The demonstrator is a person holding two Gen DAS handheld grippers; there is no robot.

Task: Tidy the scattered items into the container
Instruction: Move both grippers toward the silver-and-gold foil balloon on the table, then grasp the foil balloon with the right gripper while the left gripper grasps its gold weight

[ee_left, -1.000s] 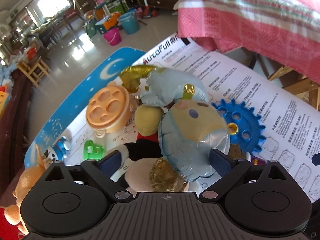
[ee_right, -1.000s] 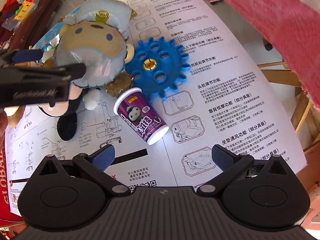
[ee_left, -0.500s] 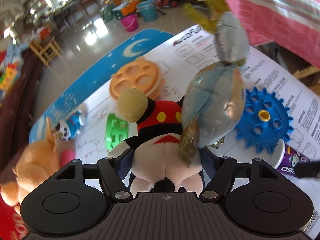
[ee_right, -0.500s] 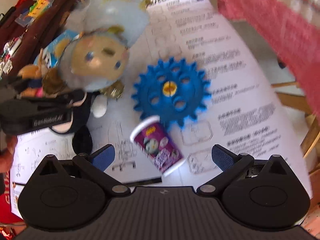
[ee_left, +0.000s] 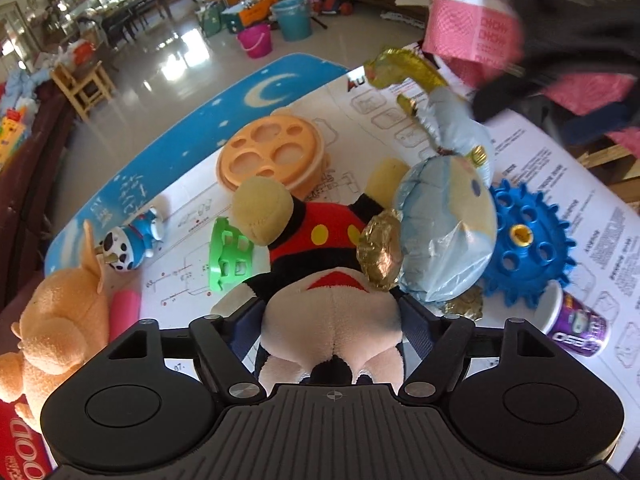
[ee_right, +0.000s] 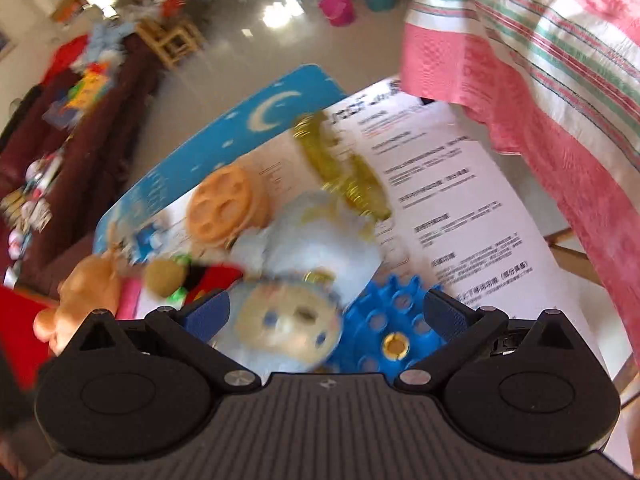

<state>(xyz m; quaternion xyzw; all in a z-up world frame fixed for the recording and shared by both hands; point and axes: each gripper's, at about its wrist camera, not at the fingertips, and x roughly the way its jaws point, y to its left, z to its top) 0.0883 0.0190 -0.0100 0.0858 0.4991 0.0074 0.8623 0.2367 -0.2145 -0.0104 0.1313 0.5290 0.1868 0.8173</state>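
A mouse plush (ee_left: 320,236) in red shorts lies on a printed paper sheet (ee_left: 580,184). Its pale head sits between the fingers of my left gripper (ee_left: 330,320); both pads touch the head while the jaws are opening. A pale blue foil balloon doll (ee_left: 448,232) leans on the plush's right side, next to a blue gear (ee_left: 528,240) and a purple cup (ee_left: 576,324). My right gripper (ee_right: 326,312) is open and empty, high above the balloon doll (ee_right: 288,320) and gear (ee_right: 392,332); its view is blurred. It shows as a dark blur (ee_left: 560,20) in the left wrist view.
An orange round lid (ee_left: 272,156), a green plastic piece (ee_left: 228,256), a small blue-and-white figure (ee_left: 128,244) and an orange plush bear (ee_left: 60,320) lie to the left. A blue moon mat (ee_left: 240,92) lies under the paper. A pink striped cloth (ee_right: 540,60) hangs at right.
The balloon doll, raised upright half a second ago, has dropped back against the plush. My right gripper rose and swung away from the cup. The left jaws closed around the plush's head, then widened slightly.
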